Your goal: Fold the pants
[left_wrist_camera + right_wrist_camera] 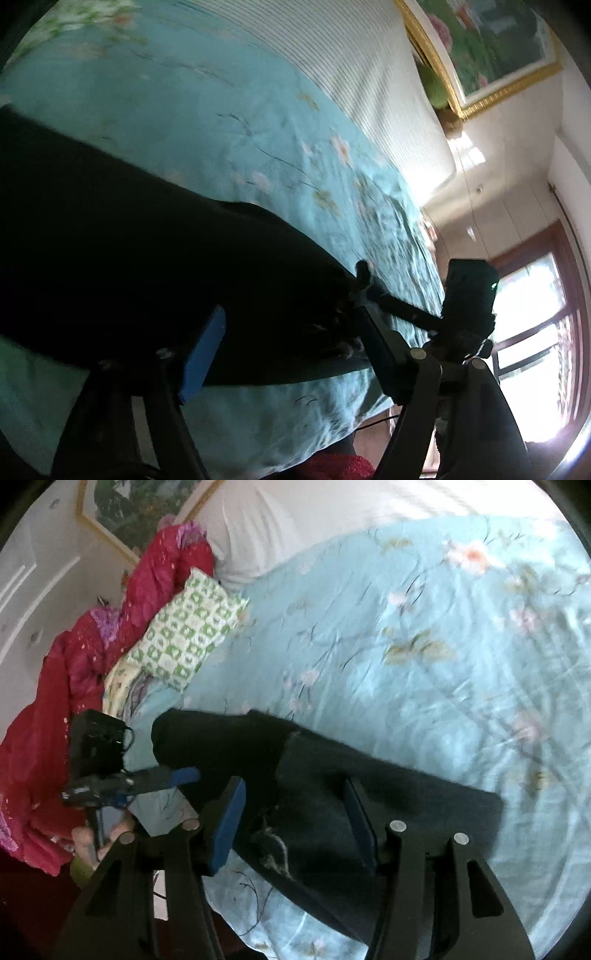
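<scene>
The dark pants (332, 775) are being spread on the floral teal bedspread (424, 646), running from nine to four o'clock. The right gripper (295, 823) is being held wide over them, nothing pinched. The left gripper (288, 354), at eight o'clock, is likewise being held wide and empty.

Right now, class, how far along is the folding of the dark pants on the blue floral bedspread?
Done: the dark pants lie in a narrow, partly layered strip on the bedspread. In hand: nothing; the right hand-held gripper and the left hand-held gripper both stand open over the cloth. Left: folding the long strip shorter.
</scene>
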